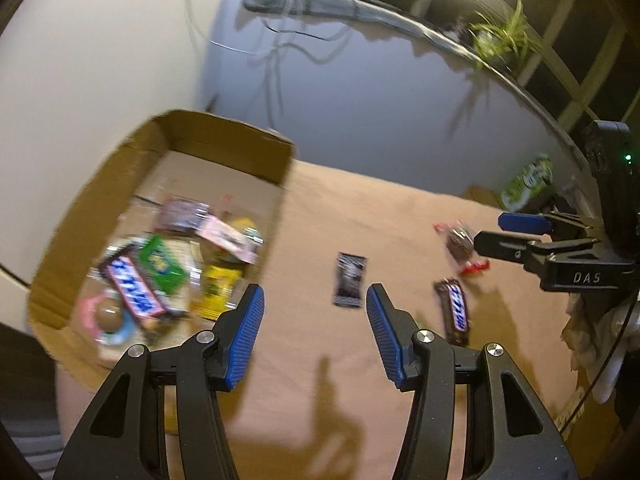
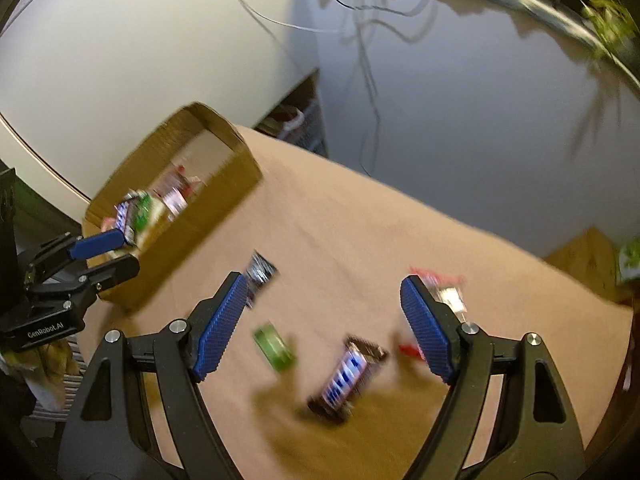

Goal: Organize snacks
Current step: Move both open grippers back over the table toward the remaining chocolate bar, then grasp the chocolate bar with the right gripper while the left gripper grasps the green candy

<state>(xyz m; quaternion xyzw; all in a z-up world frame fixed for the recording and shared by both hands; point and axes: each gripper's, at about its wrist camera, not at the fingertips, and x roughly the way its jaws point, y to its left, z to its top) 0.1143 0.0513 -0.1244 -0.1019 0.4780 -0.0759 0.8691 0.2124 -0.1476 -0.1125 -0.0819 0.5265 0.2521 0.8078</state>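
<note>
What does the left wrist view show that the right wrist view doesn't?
Only the left wrist view shows the pink ring-shaped snack and yellow packet in the box. Only the right wrist view shows the green packet lying on the cloth. Both show the box, the cloth, the loose Snickers bar, the black packet, and both grippers, left and right, open and empty.
</note>
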